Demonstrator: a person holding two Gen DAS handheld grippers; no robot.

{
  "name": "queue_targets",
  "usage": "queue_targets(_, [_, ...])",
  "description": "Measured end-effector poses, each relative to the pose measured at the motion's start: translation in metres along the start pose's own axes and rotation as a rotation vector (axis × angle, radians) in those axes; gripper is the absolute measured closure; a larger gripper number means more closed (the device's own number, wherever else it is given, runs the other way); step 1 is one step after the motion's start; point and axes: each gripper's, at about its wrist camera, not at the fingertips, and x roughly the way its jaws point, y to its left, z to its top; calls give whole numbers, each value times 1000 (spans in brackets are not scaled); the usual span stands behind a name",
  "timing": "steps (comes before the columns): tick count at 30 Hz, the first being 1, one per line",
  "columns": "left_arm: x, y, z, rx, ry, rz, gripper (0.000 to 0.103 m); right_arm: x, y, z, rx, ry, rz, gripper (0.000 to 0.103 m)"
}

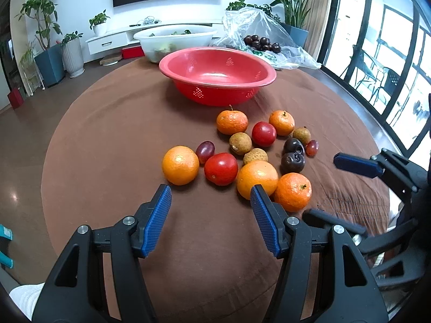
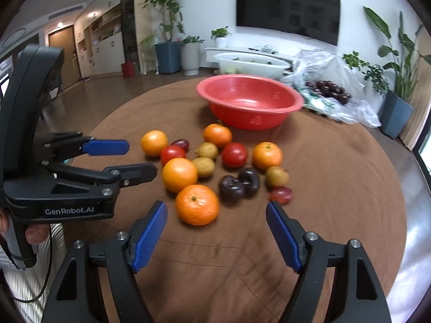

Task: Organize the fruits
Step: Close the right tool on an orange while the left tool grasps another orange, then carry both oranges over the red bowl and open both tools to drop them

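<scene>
Tools both spread wide, nothing between the blue ribbed pads. Left tool [image 1: 211, 195] hovers low over the bench, just short of the fruit cluster, its right-hand pad sitting in front of a large smooth orange [image 1: 257, 179]. Right tool [image 2: 216, 211] hangs open too, and between its tips sits a dimpled orange mandarin with a green stem nub [image 2: 197, 204], not touched by either pad.

Out from there, the pile spreads across the round bench under its brown cloth [image 1: 107, 148]. Beside the big orange lies a glossy red tomato [image 1: 221, 168], and further left a second smooth orange [image 1: 180, 165] with a dark purple grape [image 1: 205, 151] touching its upper right. Behind these, tan rough-skinned longans [image 1: 240, 143] and a second red tomato [image 1: 264, 133], then two more stemmed mandarins [image 1: 232, 122] at the back of the group. Over on the right, two dark purple-black plums [image 2: 238, 184] press against each other, with a small red grape [image 2: 281, 195] near them, just above the right tool's right pad.

Beyond the fruit, well apart from both tools, the perforated red plastic basin [image 1: 188, 66] stands upright with no fruit in it. Behind it sit a white plastic tub [image 1: 175, 37] and a crinkled clear plastic bag holding dark round fruit [image 1: 261, 43].
</scene>
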Motion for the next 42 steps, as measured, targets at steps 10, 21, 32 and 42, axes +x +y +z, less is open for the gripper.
queue_targets(10, [1,5,1,-13,4,-10,44,27,17,5,-33,64,1,50])
queue_targets(21, [6,-9,1,23,12,-60,44,15,-9,-9,72,69,29,61])
queue_targets(32, [18,-40,-1,151,21,-29,52,-5,-34,-11,157,17,-6,61])
queue_targets(42, [28,-60,-6,256,13,45,68,-12,-36,-11,165,-5,-5,61])
